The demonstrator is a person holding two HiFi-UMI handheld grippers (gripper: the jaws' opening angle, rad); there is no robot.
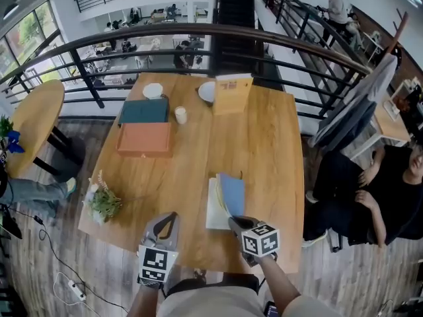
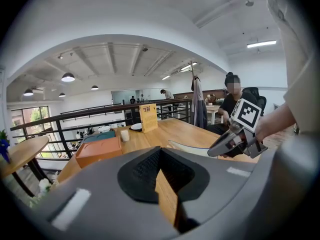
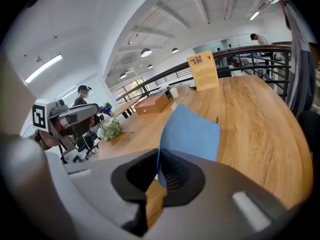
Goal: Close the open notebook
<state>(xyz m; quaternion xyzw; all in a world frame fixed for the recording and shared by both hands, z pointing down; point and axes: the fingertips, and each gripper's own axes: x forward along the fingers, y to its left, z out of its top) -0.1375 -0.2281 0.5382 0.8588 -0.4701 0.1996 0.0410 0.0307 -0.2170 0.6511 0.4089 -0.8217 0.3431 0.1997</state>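
Wooden table (image 1: pixel 264 144) fills the middle. On its far left an orange box (image 1: pixel 144 139) lies just nearer than a teal box (image 1: pixel 144 111), with a white cup (image 1: pixel 180 115) right beside them. A yellow sign card (image 1: pixel 232 94) stands upright at the far edge, next to a white bowl (image 1: pixel 207 92). A small plant (image 1: pixel 102 202) sits at the near left corner. A dark railing (image 1: pixel 198 32) curves beyond, and a person (image 1: pixel 370 190) sits off to the right.

Item: one notebook (image 1: pixel 215 209) with a plain blue cover (image 3: pixel 192 131) and white pages, lying open on the wooden surface (image 1: pixel 264 150) close to the front edge and right of centre. The white pages rest flat on the wood. The blue cover stands raised and tilted above them, its near edge pinched between the closed jaws of the right gripper (image 1: pixel 235 222).
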